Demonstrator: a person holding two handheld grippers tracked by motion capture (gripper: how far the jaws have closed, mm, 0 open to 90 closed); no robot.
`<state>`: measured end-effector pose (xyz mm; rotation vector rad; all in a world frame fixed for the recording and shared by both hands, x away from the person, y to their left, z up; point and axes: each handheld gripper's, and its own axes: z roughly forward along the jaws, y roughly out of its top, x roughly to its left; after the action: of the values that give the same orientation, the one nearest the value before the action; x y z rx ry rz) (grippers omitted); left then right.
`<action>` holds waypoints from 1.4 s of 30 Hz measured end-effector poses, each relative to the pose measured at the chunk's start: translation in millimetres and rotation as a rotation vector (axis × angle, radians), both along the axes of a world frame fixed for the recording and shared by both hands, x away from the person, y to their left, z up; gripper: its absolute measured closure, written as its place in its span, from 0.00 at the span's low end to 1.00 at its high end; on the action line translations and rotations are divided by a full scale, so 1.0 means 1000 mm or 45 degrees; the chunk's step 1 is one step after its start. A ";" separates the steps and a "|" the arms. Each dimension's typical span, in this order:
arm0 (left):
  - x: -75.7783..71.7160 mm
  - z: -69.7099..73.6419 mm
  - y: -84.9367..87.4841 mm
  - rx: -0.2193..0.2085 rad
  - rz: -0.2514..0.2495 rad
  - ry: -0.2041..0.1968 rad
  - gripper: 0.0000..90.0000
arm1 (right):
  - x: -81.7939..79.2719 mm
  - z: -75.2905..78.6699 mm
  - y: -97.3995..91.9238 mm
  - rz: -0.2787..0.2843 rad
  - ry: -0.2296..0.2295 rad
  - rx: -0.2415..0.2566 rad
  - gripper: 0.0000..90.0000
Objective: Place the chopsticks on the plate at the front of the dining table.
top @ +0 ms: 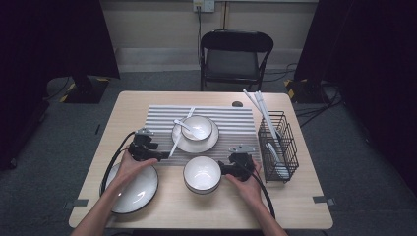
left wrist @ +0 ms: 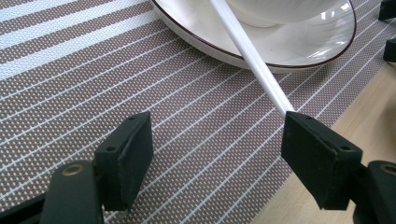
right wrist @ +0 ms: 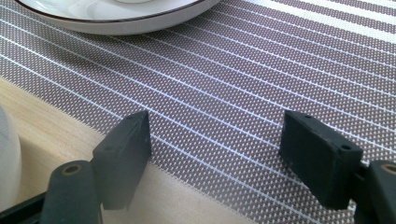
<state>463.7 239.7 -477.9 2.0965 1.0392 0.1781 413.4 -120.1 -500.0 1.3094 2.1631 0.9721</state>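
Chopstick: that white stick is what your left gripper is after. It lies slanting across the rim of the dark-edged plate on the striped placemat, with its lower end just off the plate's near left side. In the left gripper view that end reaches the inner face of one pad, touching it or nearly so; I cannot tell which. The jaws stand wide apart with bare mat between them, so nothing is gripped yet.

Your right gripper is likewise spread wide and holds nothing. It sits over the near edge of the placemat where the mat meets the wooden table, just beside the empty bowl in front of you.

From the high view, the setting looks partly laid. On the mat, the plate carries a small bowl with a white spoon in it. The larger plate lies off the mat under your left forearm. The wire basket at the right holds more white sticks.

My judgement is that the pick is at the approach stage. Left to do: centre the stick between the pads, close on it, and lift it clear of the plate rim. Where it should go afterwards I cannot tell.
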 end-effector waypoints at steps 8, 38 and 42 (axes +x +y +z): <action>0.000 0.000 -0.001 0.013 -0.011 0.001 0.28 | 0.000 0.000 0.000 0.000 0.000 0.000 0.27; 0.001 0.003 -0.013 0.012 -0.024 -0.015 0.28 | 0.000 0.000 0.000 -0.001 0.000 0.000 0.27; 0.001 0.003 -0.015 0.019 -0.030 -0.018 0.28 | 0.000 0.000 0.000 -0.001 0.000 0.000 0.27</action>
<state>465.1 224.5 -474.6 2.1168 1.0074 0.1889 413.3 -120.0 -500.0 1.3103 2.1623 0.9716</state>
